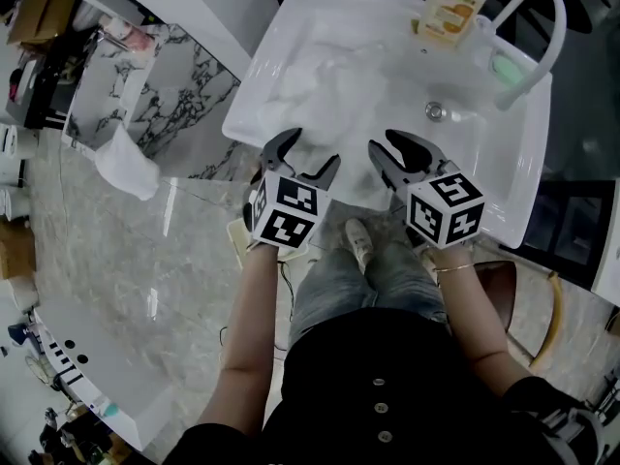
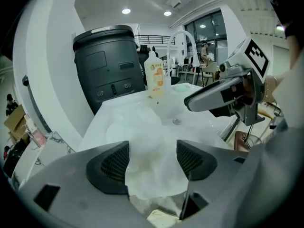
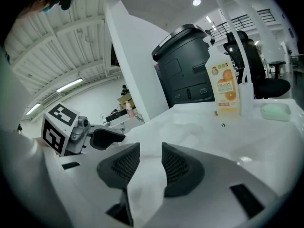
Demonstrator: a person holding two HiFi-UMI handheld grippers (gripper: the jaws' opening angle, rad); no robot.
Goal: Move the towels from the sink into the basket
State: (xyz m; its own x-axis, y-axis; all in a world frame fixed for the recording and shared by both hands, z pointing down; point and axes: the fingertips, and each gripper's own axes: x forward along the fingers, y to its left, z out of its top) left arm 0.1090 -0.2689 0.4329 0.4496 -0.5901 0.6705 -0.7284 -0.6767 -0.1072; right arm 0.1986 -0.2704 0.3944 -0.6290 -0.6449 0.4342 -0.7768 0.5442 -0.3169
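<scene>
Left gripper (image 1: 314,146) (image 2: 152,163): jaws stood wide apart, with nothing pinched. I held it over the near rim of the sink, pointing down at the heap.
Right gripper (image 1: 386,148) (image 3: 151,163): at 3 o'clock of the left one and just beside it. Its jaws kept only a narrow gap, and white cloth showed across that gap. I could not tell whether the pads pressed on it.
Towels (image 1: 320,90) (image 2: 137,127) (image 3: 190,132): a white crumpled heap lay in the sink basin, at 12 o'clock of my left gripper. It reached toward the near rim between both tools.
Sink (image 1: 509,172): white and rectangular, straight ahead of me at 12 o'clock.
Drain (image 1: 436,110) (image 2: 176,121): bare metal, at 3 o'clock of the heap.
Soap bottle (image 1: 452,3) (image 2: 156,75) (image 3: 222,84): pale with an orange label, upright on the far rim at 1 o'clock.
Faucet (image 1: 542,27) (image 3: 232,13): a white arched spout, at 2 o'clock on the far corner.
Green soap bar (image 1: 506,66) (image 3: 275,111): lay on the rim near the faucet foot.
Dark grey bin (image 2: 109,65) (image 3: 187,65): stood beyond the sink's far edge, at 12 o'clock in both gripper views.
</scene>
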